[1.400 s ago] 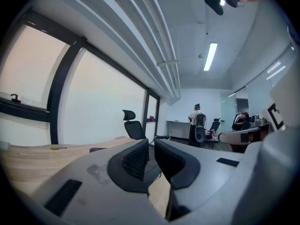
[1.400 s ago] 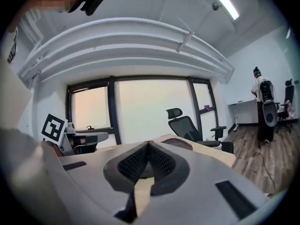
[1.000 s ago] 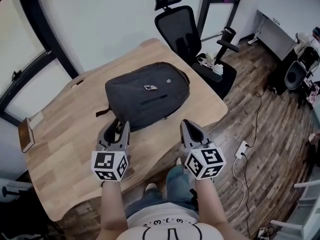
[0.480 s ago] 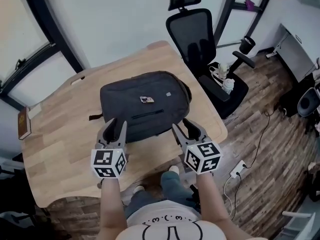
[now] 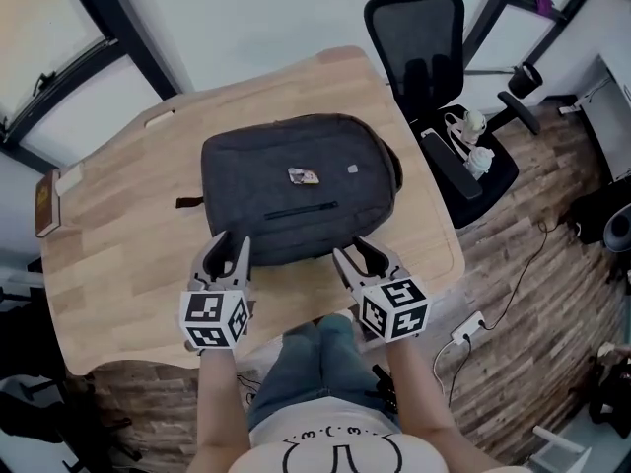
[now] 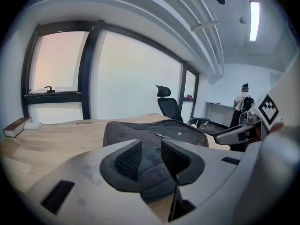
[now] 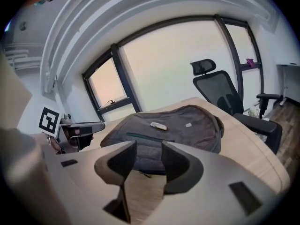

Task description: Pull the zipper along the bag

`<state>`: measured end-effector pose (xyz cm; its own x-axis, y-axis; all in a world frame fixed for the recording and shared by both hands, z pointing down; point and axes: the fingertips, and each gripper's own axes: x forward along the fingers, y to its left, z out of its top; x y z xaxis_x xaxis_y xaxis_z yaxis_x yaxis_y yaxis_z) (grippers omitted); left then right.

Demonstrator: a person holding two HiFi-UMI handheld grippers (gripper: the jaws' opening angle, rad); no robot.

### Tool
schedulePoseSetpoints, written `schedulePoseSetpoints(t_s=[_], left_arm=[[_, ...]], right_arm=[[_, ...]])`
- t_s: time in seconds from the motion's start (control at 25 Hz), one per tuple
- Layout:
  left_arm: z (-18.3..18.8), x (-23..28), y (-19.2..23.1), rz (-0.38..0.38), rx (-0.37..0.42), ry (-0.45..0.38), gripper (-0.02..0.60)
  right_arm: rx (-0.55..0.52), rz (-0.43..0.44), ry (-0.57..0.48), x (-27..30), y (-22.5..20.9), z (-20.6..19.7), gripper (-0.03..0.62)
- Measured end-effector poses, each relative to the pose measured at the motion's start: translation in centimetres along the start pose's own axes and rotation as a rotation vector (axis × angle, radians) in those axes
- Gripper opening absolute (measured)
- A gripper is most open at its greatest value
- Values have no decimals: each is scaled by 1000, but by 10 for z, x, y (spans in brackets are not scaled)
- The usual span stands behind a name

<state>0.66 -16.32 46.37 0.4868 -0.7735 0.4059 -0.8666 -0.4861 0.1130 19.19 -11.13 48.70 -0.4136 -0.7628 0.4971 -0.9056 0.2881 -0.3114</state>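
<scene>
Hovering at the bag's near edge: left gripper [image 5: 229, 247] is sitting with its jaws partly apart and nothing pinched. In the left gripper view, the left gripper [image 6: 150, 146] is showing only bag fabric beyond the gap. Right gripper [image 5: 356, 253] is standing wide. Its jaws have just been opening, then easing back in a hair, and nothing is between them. In the right gripper view, the right gripper [image 7: 149, 149] is framing bare table and the bag's near edge past the tips.

Bag [image 5: 296, 190] is lying flat at 12 o'clock from both grippers, face up, mid-table. In the head view the left tips are sitting at its 7 o'clock corner and the right tips at its 5 o'clock corner. Whether either is touching fabric, I can't tell.

Long axis is running 9 to 3 o'clock. The rounded end is pointing to 3 o'clock and the squarer end to 9, with a strap loop [image 5: 187, 203] sticking out there. Front zipper [image 5: 301, 210] is running along that same axis, just on the 6 o'clock side of a small tag [image 5: 305, 175].

Table [image 5: 118, 254] is carrying a book [image 5: 45, 205] at its 9 o'clock edge. Office chair [image 5: 419, 47] is standing off the table at 1 o'clock.
</scene>
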Motion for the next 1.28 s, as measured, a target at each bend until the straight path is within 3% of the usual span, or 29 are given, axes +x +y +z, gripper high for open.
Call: schedulePoseSetpoints(t_s=[0.2,0.4,0.68,1.08,1.28], left_arm=[[-6,5,15,-10,12,25,137],[-14,-1,18,-34,19,24,141],[-25,-10,21,-49,29,26,141],[-29,-15,26,-71,18,5,141],[-31,-15,30,-76,2,2,141]], right_arm=[[20,-12,89,15,11,-35,250],[40,-1,198,28,21,-77,225],[-10,-61,245,55,16,-103,224],[-131,-233,288,74,3,-104,196],[-147,-329,279,78,0,-109,139]])
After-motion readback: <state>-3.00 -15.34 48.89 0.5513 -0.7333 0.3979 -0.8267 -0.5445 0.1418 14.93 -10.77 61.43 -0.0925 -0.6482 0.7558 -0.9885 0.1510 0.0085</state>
